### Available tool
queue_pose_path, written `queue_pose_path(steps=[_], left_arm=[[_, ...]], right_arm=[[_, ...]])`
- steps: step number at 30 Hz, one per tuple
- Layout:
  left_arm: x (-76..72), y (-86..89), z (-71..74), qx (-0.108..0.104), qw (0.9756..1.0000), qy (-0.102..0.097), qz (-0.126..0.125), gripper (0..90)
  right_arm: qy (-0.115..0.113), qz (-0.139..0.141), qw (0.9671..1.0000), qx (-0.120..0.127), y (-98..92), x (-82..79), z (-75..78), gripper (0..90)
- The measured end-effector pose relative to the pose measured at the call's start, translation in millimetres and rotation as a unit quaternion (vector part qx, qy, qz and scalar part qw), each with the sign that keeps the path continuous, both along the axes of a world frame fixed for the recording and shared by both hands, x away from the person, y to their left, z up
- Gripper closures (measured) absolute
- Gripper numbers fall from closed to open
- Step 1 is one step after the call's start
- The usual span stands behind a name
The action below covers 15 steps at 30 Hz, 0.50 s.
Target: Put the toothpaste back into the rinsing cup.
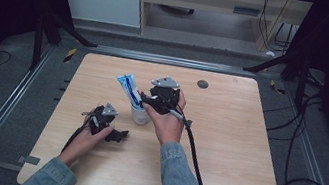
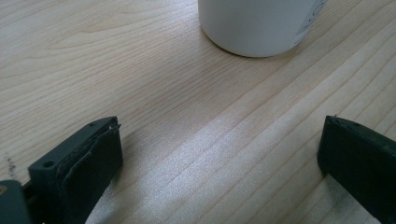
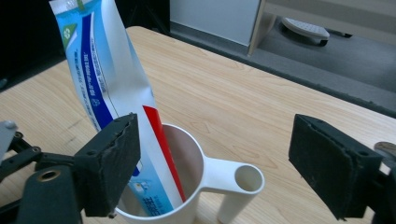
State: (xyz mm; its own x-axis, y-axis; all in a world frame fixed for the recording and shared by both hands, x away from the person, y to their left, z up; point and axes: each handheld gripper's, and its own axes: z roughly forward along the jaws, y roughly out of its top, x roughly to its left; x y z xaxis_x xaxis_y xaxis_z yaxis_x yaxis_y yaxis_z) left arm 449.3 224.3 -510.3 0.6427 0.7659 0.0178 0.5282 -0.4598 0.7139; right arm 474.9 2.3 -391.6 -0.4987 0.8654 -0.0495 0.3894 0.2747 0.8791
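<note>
Pale wood is carrying a white cup (image 3: 187,186) near the table (image 1: 239,176) centre, and a toothpaste tube (image 3: 109,93) is leaning inside it. Right gripper (image 3: 215,163) is hanging over the rim, jaws spread, gripping nothing; I'd say it is releasing and should be lifting clear next. Left gripper (image 2: 219,158) is resting open nearby.

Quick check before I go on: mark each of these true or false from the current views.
1. The toothpaste tube stands in the white cup. True.
2. The right gripper is clamped on the tube. False: its jaws stand open and do not press on it.
3. The cup lies on its side. False: it stands upright on the table.
4. The left gripper has open jaws with nothing between them. True.
5. The cup has a side handle with a hole. True.
</note>
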Motion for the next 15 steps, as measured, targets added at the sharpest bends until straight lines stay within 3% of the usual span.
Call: queue_pose_path(steps=[15], left_arm=[[0.1, 0.0, 0.2, 0.002, 1.0, 0.001, -0.001, 0.0]], right_arm=[[0.014, 0.002, 0.9996, -0.025, -14.2, -6.1, 7.6, 7.6]])
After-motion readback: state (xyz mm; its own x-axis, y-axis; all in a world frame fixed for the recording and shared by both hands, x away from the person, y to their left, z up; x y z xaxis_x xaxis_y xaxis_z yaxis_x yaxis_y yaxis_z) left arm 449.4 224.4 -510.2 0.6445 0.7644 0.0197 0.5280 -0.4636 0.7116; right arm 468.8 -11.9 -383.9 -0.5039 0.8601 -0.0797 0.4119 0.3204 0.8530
